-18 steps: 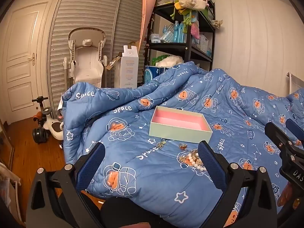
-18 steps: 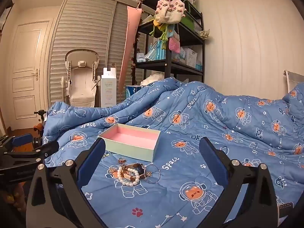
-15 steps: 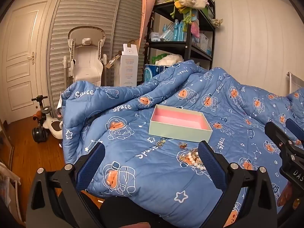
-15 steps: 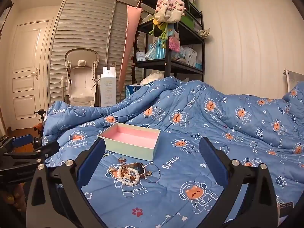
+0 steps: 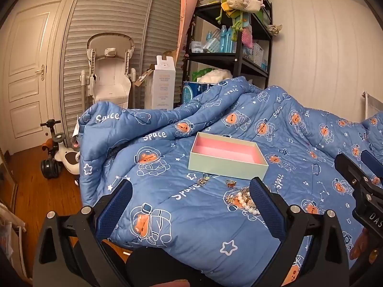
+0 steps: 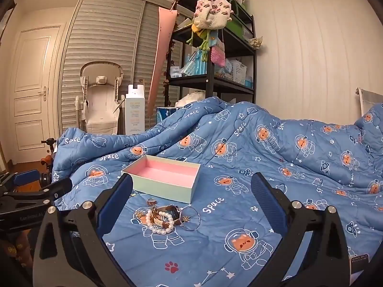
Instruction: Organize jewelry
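A pale green box [image 5: 227, 160] [image 6: 165, 181] with a pink lining lies open and empty on the blue space-print quilt [image 5: 215, 227] [image 6: 275, 167]. In front of it sits a small heap of jewelry: a pearl bracelet [image 6: 160, 222] [image 5: 246, 202], a thin hoop [image 6: 190, 217], a ring [image 5: 230, 182] [image 6: 151, 201] and a small charm [image 5: 203, 180]. My left gripper [image 5: 190, 205] hovers open near the quilt's front edge, nothing between its fingers. My right gripper [image 6: 191, 201] is open too, with the heap seen between its fingers but apart from them.
A black shelf rack [image 5: 239, 55] [image 6: 215, 76] with bottles and hanging knit bags stands behind the bed. A white baby chair [image 5: 110, 76], a tall carton [image 5: 164, 86] and a toy scooter [image 5: 57, 153] stand on the wooden floor [image 5: 40, 191] to the left.
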`<state>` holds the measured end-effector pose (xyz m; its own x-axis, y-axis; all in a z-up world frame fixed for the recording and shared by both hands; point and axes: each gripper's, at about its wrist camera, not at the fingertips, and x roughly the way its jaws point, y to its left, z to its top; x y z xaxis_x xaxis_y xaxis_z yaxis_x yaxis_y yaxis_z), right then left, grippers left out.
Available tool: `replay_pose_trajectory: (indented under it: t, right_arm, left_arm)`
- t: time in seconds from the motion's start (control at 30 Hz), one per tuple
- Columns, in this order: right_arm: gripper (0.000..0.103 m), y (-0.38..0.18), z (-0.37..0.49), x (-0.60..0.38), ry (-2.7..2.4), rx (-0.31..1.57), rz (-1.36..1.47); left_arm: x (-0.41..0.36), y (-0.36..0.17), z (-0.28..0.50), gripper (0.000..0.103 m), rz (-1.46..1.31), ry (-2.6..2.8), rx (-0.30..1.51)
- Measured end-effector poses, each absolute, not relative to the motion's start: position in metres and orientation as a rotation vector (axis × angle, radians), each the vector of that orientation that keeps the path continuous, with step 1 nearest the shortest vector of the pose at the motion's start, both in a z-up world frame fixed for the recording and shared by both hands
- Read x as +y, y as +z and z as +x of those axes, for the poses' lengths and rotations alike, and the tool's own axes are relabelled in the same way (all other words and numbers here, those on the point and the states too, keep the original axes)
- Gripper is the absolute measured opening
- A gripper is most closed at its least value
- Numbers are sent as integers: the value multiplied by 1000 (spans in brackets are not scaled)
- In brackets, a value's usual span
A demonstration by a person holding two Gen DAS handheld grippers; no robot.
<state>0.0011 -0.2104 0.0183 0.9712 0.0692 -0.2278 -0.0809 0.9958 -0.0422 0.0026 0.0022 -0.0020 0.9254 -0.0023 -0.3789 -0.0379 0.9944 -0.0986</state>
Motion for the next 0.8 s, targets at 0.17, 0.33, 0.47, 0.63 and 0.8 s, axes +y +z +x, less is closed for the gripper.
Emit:
replay_pose_trajectory:
  t: [0.17, 0.33, 0.47, 0.63, 0.8]
  right_arm:
    - [98, 18, 2, -210, 75, 229, -52]
    - [98, 18, 1, -210, 74, 229, -52]
    - [98, 17, 2, -210, 75, 231, -52]
    - [98, 18, 2, -210, 74, 229, -52]
    - [98, 18, 2, -210, 74, 231, -52]
  left_arm:
    - [3, -2, 2, 96, -106, 20, 389]
    - [4, -3, 2, 96, -108, 20, 390]
    - [4, -3, 2, 96, -108, 19, 391]
    - [5, -5, 2, 96, -109, 16, 391]
    - [5, -6, 2, 96, -112, 18, 392]
